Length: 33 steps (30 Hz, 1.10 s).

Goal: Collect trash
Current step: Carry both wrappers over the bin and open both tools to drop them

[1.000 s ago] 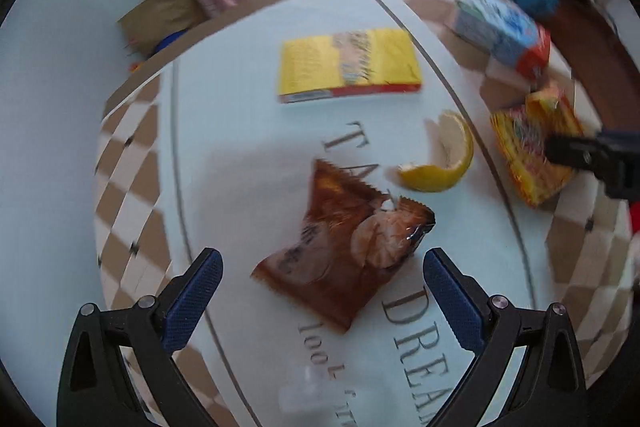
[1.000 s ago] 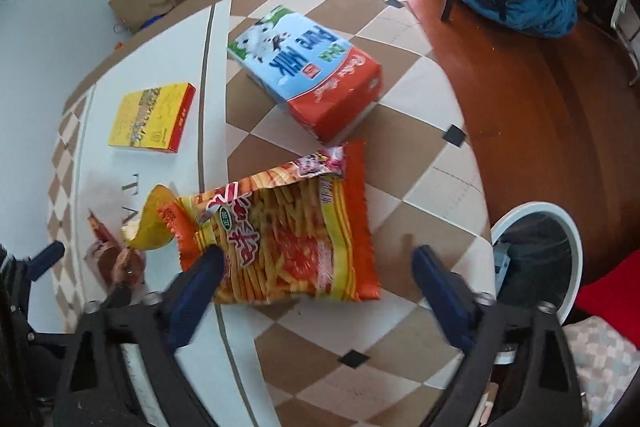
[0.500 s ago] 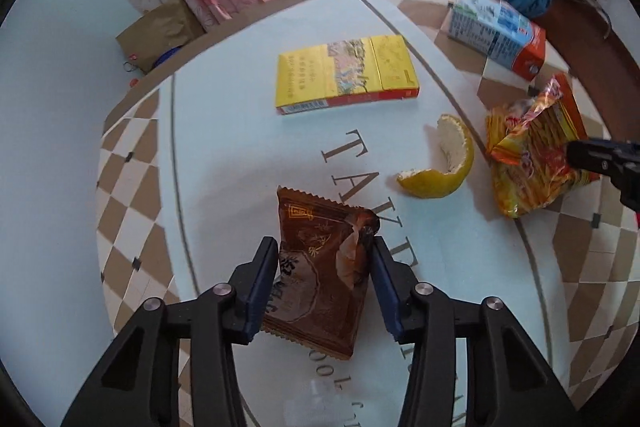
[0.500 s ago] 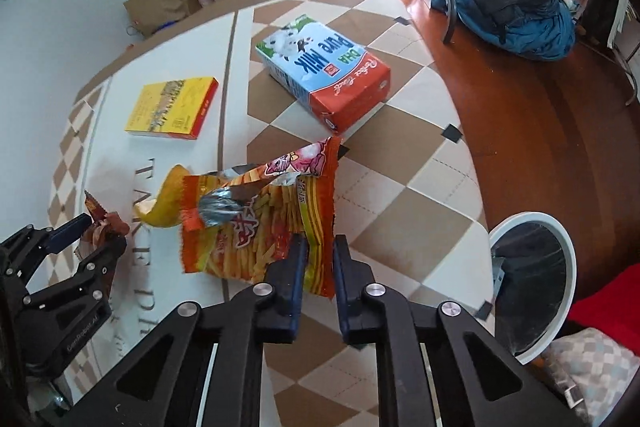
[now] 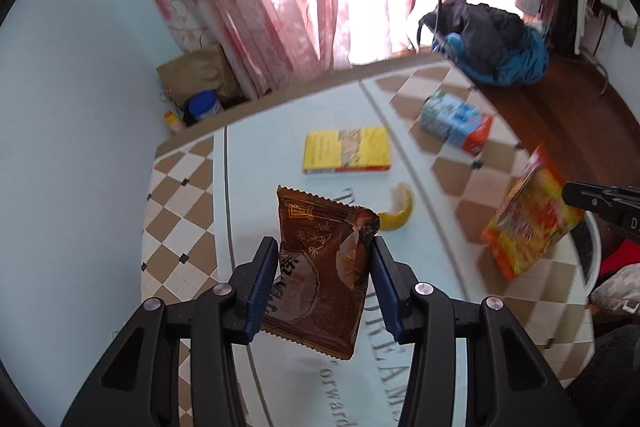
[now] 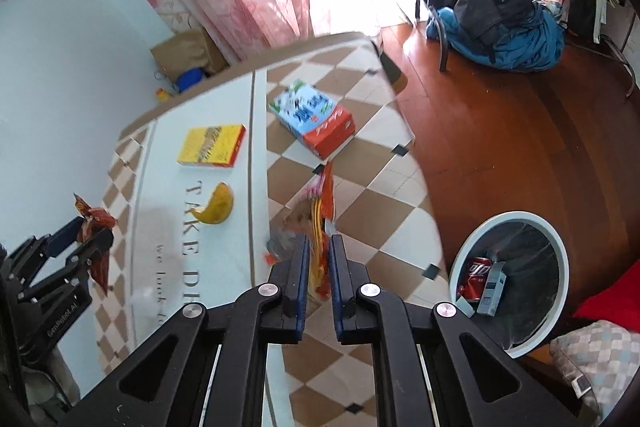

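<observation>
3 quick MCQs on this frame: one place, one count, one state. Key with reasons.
1. Where is the white-rimmed bin?
A. on the table
B. on the floor by the table's edge
C. behind the curtain

2. How many things still lie on the table?
A. one
B. three
C. five

3. What is the left tool doing?
A. open, empty
B. shut on the brown snack wrapper
C. resting on the yellow box

Key: B, it stands on wood floor; B, yellow box, milk carton, citrus peel; B, wrapper clamped, lifted.
</observation>
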Tool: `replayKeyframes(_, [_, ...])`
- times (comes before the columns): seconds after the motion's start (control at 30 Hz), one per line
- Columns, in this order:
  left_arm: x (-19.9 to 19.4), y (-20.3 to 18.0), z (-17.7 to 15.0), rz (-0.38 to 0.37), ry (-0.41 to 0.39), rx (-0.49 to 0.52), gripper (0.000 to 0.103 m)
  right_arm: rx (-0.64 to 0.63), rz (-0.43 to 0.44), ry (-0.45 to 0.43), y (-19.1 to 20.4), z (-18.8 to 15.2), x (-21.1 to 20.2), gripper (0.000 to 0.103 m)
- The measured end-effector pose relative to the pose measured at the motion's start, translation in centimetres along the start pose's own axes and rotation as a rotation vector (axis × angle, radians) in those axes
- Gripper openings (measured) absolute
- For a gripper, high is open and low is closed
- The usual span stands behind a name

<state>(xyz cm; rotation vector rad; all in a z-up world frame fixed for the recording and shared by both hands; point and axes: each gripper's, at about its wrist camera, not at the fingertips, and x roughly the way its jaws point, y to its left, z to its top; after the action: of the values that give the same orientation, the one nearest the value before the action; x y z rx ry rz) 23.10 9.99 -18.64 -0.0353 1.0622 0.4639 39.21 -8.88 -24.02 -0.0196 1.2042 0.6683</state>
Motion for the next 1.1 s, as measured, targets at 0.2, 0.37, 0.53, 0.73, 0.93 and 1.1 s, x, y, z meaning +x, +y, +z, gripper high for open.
replayKeyframes(0.2, [-4.0,-2.6,0.3,-0.034,-0.063,0.001,0.043,0.016,0.045,-0.06,-1.7,-0.2,-4.8,0.009])
replayKeyframes(0.37, [-4.5,-3.9,-0.1,-0.031,-0.07,-0.01,0.043,0.054,0.114,-0.015,-3.5,-0.4,-5.1,0.015])
replayKeyframes(0.53, [-0.9,-4.4,-1.8,-0.027,0.011,-0.072,0.043,0.126,0.091,0.084,-5.6,-1.3,-0.3,0.085])
replayKeyframes(0.73, [4.2,-5.6,-3.1,-0.036,0.112,-0.148,0.043,0.166,0.041,0.177,-6.2,-1.9,6.3,0.077])
replayKeyframes(0.93, [6.5,-5.9,-3.5,-0.031,0.152,-0.163,0.043,0.024,-0.083,0.169,-3.7,-2.3,8.8,0.016])
replayKeyframes(1.1, [6.5,-5.4,-3.7,-0.033,0.148,-0.164,0.043,0.029,-0.045,0.127,-3.7,-2.9,8.0,0.007])
